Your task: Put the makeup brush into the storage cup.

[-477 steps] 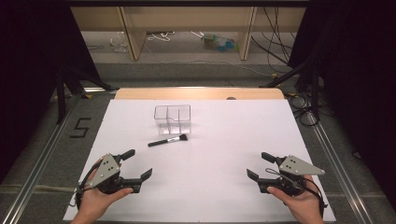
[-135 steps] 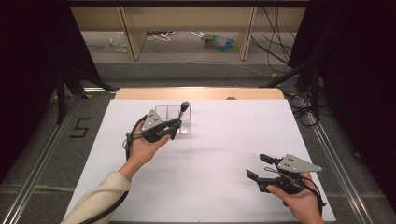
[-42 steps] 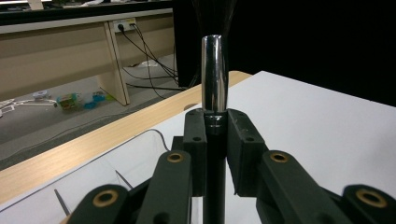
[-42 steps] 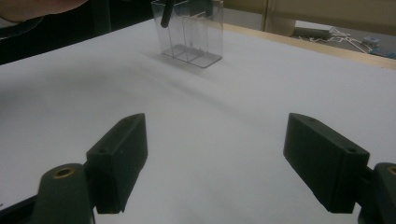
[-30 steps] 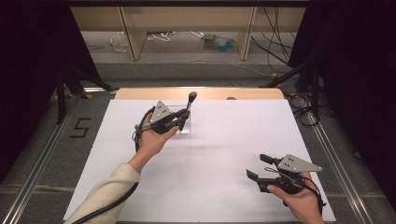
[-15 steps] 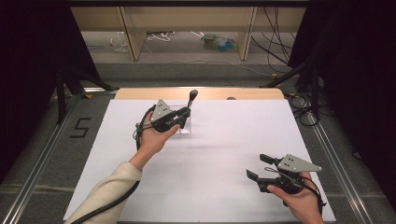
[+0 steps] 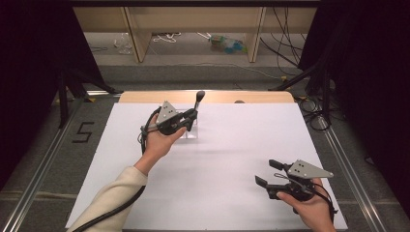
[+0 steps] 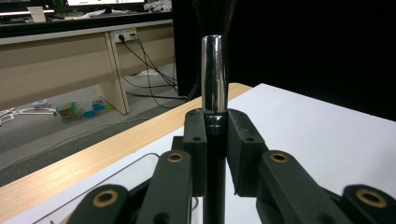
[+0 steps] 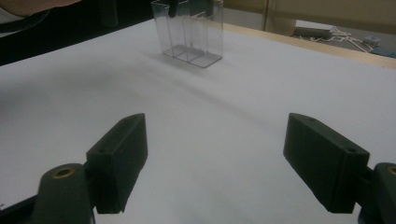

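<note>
The left tongs clench a makeup brush upright above the clear divided holder near the tabletop's far edge. It looks light and stiff; its chrome ferrule seems slippery, so the dark handle below gives surer hold. The right tongs rest released near the right corner.

Pretty plain setup: wood-edged counter with a big white sheet over it, clear divided box sitting on the sheet.

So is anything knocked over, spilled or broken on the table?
Nothing stands out. The left gripper holds the black makeup brush with a silver collar upright above the clear plastic two-compartment box, which stands straight on the white table. The right gripper rests open.
</note>
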The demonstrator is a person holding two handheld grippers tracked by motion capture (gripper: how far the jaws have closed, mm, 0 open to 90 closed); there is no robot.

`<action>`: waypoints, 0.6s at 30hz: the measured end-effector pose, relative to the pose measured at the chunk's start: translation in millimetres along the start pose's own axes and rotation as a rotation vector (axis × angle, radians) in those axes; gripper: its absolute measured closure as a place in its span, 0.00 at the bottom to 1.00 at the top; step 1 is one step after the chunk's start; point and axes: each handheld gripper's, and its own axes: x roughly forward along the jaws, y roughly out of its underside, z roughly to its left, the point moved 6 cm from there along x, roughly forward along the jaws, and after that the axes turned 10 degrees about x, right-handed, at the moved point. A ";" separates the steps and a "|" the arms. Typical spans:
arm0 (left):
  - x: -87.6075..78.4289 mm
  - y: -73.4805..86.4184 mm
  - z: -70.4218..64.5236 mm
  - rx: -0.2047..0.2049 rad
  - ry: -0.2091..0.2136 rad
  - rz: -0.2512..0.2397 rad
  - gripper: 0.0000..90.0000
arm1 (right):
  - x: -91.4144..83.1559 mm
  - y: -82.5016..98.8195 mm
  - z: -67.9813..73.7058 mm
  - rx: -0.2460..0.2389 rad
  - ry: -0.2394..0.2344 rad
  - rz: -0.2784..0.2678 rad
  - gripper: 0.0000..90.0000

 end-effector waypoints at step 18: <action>2.9 -3.8 1.3 0.005 -0.003 -0.010 0.88 | 0.1 0.0 0.1 0.003 -0.002 -0.001 0.25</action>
